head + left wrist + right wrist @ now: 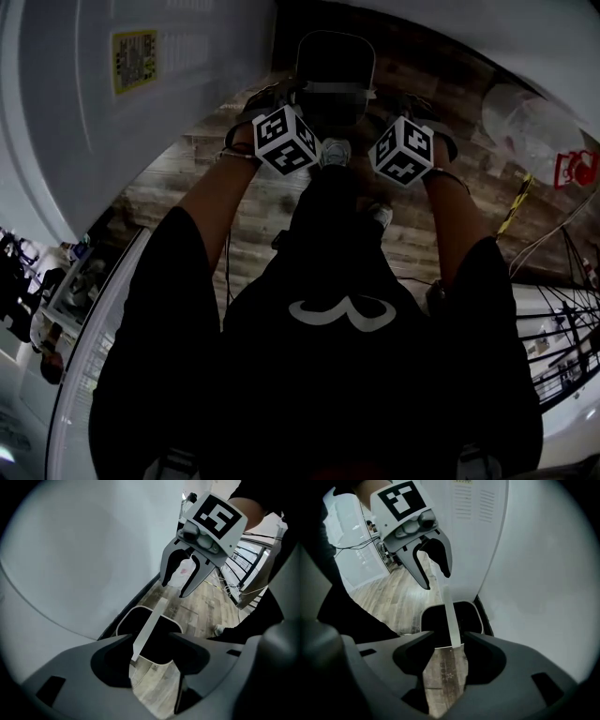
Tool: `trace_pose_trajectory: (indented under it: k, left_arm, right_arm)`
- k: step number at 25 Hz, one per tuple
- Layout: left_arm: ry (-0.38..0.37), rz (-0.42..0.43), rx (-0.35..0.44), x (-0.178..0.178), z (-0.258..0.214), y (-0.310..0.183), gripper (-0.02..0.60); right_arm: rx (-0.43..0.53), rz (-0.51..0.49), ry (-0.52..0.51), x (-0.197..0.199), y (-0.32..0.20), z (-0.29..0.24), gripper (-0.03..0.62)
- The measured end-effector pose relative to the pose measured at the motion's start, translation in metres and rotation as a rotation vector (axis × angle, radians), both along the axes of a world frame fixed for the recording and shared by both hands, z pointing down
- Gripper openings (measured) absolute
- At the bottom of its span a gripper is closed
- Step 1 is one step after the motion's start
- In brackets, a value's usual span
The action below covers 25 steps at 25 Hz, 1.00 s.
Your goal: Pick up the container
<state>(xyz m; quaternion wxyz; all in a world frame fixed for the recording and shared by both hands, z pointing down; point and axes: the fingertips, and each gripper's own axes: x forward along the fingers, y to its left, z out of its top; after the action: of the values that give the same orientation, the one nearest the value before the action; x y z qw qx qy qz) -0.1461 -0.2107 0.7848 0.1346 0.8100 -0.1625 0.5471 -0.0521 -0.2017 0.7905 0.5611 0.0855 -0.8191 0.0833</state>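
A black container [335, 70] with a pale rim stands on the wood floor against a white wall, straight below me. A pale flat handle strip [151, 623] rises over its dark inside [136, 620]. The left gripper [150, 641] is open, and the strip passes between its jaws without being pressed. The right gripper [447, 641] is open too, with the same handle strip [449, 616] running up through its gap above the container [471, 618]. The two grippers face each other over the container. Each shows in the other's view: right gripper [173, 588], left gripper [436, 580].
A white panel [141, 122] with a yellow label [134, 58] stands at the left. Wood planks [253, 216] cover the floor. Cables and a railing [248, 559] lie to one side. A shoe [218, 630] rests near the container. People and clutter are at the far left [37, 309].
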Motion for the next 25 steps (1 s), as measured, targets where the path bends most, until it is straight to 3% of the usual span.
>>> trace_pose_trajectory:
  k: [8, 17, 20, 25]
  left_arm:
    - [-0.046, 0.037, -0.024, -0.001, 0.031, -0.011, 0.224]
    - [-0.075, 0.100, -0.002, -0.006, 0.054, -0.013, 0.222]
    - [-0.087, 0.117, 0.030, -0.010, 0.054, -0.018, 0.190]
    - [-0.109, 0.171, 0.051, -0.013, 0.055, -0.021, 0.154]
  right_arm:
    - [0.019, -0.012, 0.056, -0.003, -0.006, 0.033, 0.198]
    - [0.009, -0.066, 0.085, -0.017, -0.011, 0.061, 0.196]
    - [-0.001, -0.070, 0.092, -0.020, -0.008, 0.065, 0.193]
    - [0.014, -0.044, 0.096, -0.018, -0.011, 0.067, 0.121]
